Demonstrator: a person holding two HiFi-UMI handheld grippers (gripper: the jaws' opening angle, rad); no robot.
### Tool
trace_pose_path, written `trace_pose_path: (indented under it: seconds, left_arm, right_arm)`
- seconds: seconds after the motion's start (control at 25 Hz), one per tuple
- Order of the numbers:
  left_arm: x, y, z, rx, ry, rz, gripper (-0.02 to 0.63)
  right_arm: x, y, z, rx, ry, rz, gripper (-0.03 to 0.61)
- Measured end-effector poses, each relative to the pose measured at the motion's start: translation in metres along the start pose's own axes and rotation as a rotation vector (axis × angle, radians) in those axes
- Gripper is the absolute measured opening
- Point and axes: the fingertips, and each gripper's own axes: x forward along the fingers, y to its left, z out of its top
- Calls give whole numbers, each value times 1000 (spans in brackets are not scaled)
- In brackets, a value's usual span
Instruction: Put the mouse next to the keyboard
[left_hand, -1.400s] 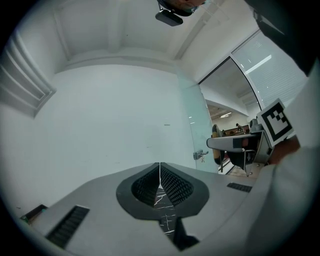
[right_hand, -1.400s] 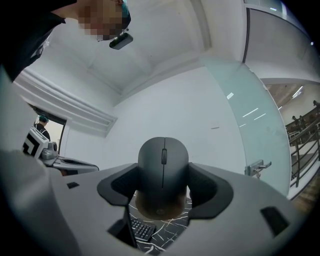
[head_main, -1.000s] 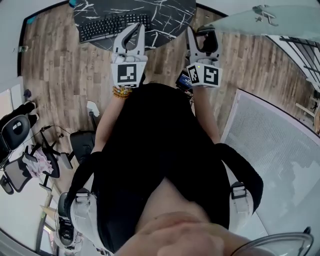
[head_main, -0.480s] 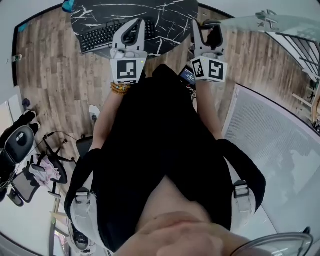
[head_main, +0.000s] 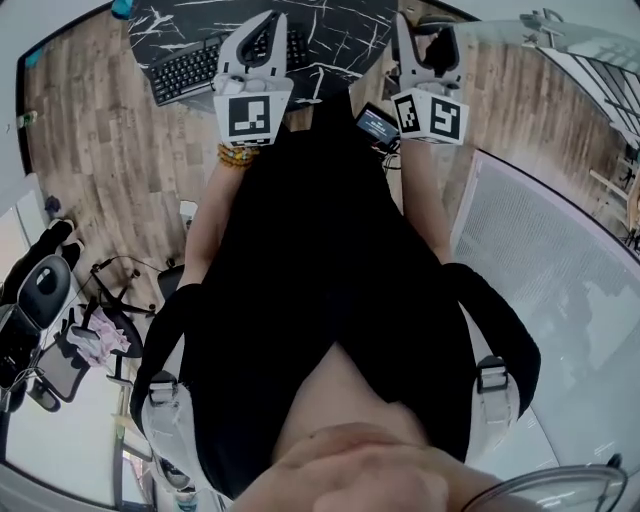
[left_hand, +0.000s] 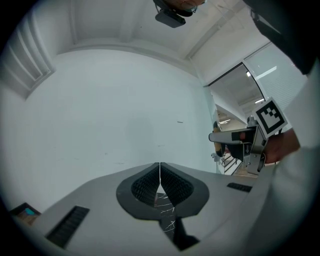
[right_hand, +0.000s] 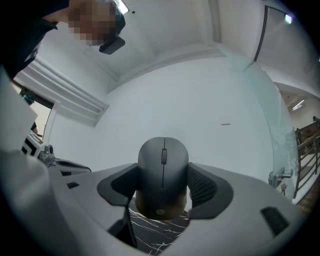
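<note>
**A:** When you look along the right tool (right_hand: 163, 186), what stands between its jaws?

**B:** The mouse (right_hand: 163, 167). It is dark grey, and the two ribbed pads (right_hand: 205, 187) press on its sides, so the tool is grasping it (the scroll wheel faces the camera, and the front end points up toward a white wall (right_hand: 210, 100)).

**A:** And where is the mouse compared with the worktop?

**B:** It is in the air, not lying on anything. Under it a piece of the black marbled worktop (head_main: 335, 25) is visible. From the head view, the right tool is near the right edge of that worktop.

**A:** Is the keyboard (head_main: 185, 68) close to it?

**B:** No, they are apart. The black keyboard lies on the left part of the worktop, and the left tool (left_hand: 160, 174) is over its right end.

**A:** What about the left tool?

**B:** It is clenched with nothing inside; the pads meet in one thin line.

**A:** And around them?

**B:** A wooden floor (head_main: 100, 150).
</note>
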Motion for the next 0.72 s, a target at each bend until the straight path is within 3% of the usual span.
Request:
trace_pose_path:
  seconds: [0.28,0.72]
  left_arm:
    - [13,-3,3,13,-5,-20,17]
    - [18,-1,-13,6,22,-32,17]
  right_arm:
    - [8,-20,15,-13,-35,-23,288]
    - [14,-20,5,-6,-23,-35,288]
